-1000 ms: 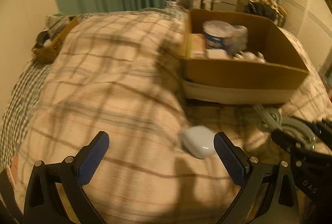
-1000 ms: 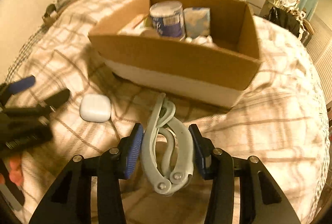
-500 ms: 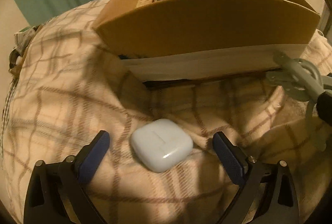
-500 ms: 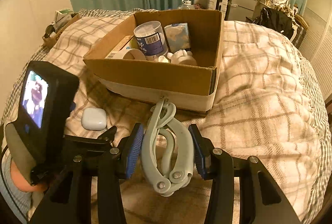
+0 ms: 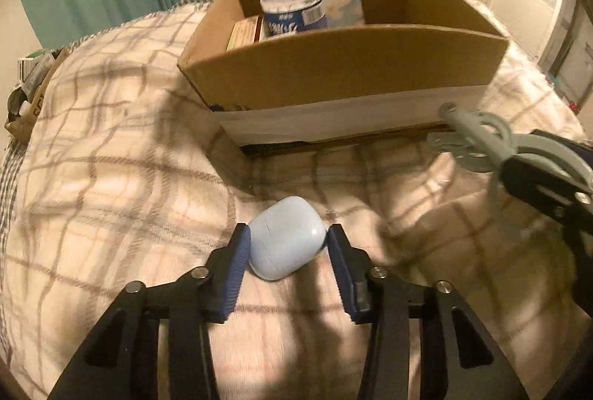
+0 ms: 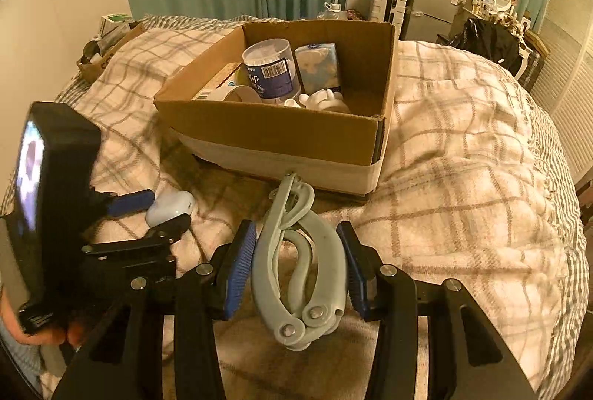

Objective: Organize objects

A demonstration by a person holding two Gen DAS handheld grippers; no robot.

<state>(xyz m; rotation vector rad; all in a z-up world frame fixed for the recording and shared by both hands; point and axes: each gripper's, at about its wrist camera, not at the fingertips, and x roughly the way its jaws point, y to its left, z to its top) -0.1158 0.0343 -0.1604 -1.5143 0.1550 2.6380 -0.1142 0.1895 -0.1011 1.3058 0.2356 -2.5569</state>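
My left gripper (image 5: 286, 244) is shut on a pale blue earbud case (image 5: 285, 242), just above the plaid blanket; the case also shows in the right wrist view (image 6: 171, 206). My right gripper (image 6: 296, 253) is shut on a grey folding hand tool (image 6: 302, 259), held above the blanket; the tool shows at the right of the left wrist view (image 5: 478, 144). A cardboard box (image 6: 274, 129) sits just beyond both grippers, also in the left wrist view (image 5: 344, 66). It holds a round blue-labelled tub (image 6: 272, 70), a tissue pack (image 6: 320, 65) and small white items.
The plaid blanket (image 6: 463, 177) covers a bed. A small box of clutter (image 6: 107, 48) sits at the bed's far left edge. Green curtains, a fridge and a wall screen stand behind the bed. The left gripper's body and screen (image 6: 55, 200) fill the left of the right wrist view.
My left gripper moved in around the earbud case and closed on it. My right gripper keeps hold of the grey tool and has pulled back slightly from the box.
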